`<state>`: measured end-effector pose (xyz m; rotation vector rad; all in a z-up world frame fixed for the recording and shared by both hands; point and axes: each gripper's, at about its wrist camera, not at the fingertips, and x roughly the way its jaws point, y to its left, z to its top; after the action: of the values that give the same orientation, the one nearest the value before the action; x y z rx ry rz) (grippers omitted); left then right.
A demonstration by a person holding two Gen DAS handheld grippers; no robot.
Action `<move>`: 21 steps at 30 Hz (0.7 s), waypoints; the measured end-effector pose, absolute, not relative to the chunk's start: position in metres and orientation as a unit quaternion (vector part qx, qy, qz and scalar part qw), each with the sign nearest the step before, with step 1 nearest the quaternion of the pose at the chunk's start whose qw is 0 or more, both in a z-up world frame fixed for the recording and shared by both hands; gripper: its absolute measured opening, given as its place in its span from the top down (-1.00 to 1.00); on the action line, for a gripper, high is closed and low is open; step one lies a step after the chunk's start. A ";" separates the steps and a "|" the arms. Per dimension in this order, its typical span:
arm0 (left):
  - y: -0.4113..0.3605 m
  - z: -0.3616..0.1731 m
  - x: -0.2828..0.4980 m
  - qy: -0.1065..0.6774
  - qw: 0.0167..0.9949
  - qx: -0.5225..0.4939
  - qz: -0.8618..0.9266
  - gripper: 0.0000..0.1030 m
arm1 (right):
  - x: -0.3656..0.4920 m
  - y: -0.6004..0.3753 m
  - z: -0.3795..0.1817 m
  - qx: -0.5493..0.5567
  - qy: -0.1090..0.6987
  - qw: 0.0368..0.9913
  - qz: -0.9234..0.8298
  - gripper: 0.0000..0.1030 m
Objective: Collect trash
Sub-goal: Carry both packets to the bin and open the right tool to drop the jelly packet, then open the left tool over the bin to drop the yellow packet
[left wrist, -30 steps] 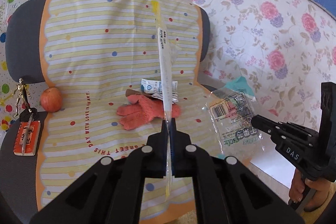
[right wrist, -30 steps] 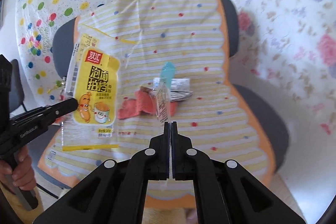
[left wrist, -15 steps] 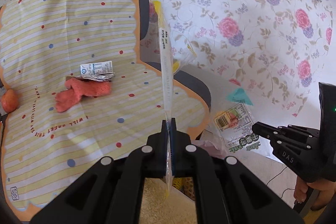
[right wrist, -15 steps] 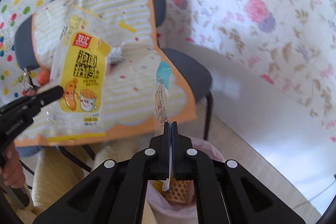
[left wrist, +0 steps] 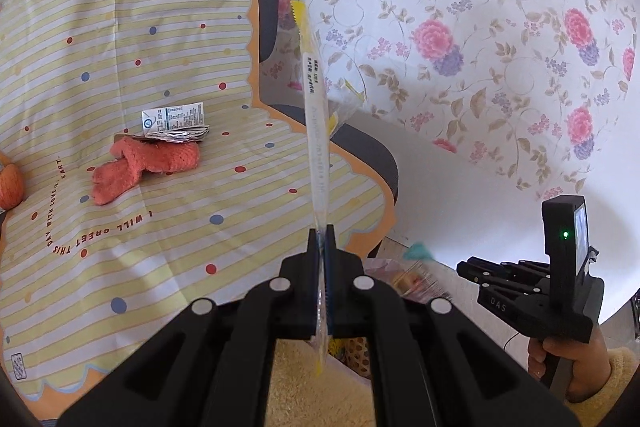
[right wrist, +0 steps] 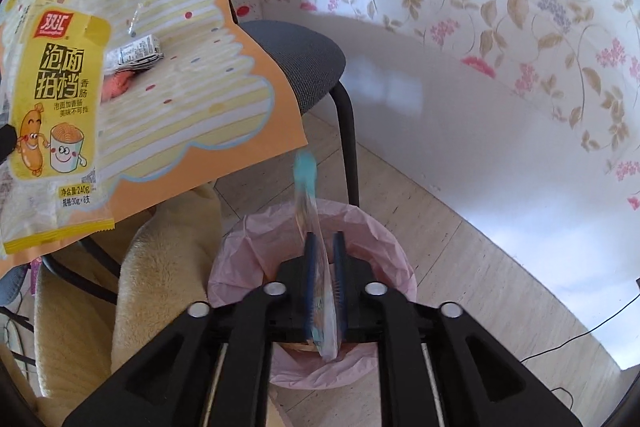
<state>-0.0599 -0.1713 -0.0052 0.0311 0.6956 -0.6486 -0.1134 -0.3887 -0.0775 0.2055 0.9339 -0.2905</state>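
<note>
My left gripper (left wrist: 319,239) is shut on a yellow sausage wrapper (left wrist: 314,131), seen edge-on; its printed face shows in the right wrist view (right wrist: 52,115). My right gripper (right wrist: 322,247) stands open over a bin with a pink liner (right wrist: 260,239). A clear wrapper with a teal top (right wrist: 306,183) hangs loose between its jaws, blurred. The right gripper also shows in the left wrist view (left wrist: 472,269), with the teal wrapper (left wrist: 418,253) by its tips. A crumpled white wrapper (left wrist: 176,123) lies on the chair's striped cloth (left wrist: 160,227).
An orange glove (left wrist: 136,167) lies on the cloth beside the crumpled wrapper. An apple (left wrist: 10,183) sits at the left edge. The grey chair (right wrist: 296,59) stands against a floral wall (left wrist: 480,67). A fluffy cream cushion (right wrist: 160,267) lies by the bin.
Both grippers swung right and down from the chair to the bin. My right gripper opened and the teal-topped wrapper is slipping down between its jaws. The left keeps its wrapper.
</note>
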 end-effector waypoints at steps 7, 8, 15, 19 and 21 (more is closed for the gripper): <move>-0.175 -0.009 -0.059 0.336 0.885 0.020 -0.323 1.00 | -0.119 -0.388 -0.050 0.107 0.405 0.898 -0.135 0.43; -0.175 -0.009 -0.060 0.334 0.884 0.021 -0.327 1.00 | -0.120 -0.389 -0.044 0.110 0.396 0.902 -0.134 0.43; -0.197 -0.010 -0.077 0.321 0.870 0.051 -0.371 0.99 | -0.133 -0.389 -0.005 0.113 0.345 0.923 -0.126 0.41; -0.223 -0.016 -0.086 0.321 0.852 0.085 -0.406 0.99 | -0.142 -0.389 0.007 0.113 0.329 0.930 -0.123 0.40; -0.234 -0.021 -0.087 0.328 0.842 0.096 -0.418 0.99 | -0.147 -0.391 0.010 0.114 0.323 0.931 -0.125 0.38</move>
<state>-0.0874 -0.2345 -0.0210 0.2024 0.6924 -0.8826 -0.1468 -0.3908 0.0103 0.2334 0.6614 -0.2558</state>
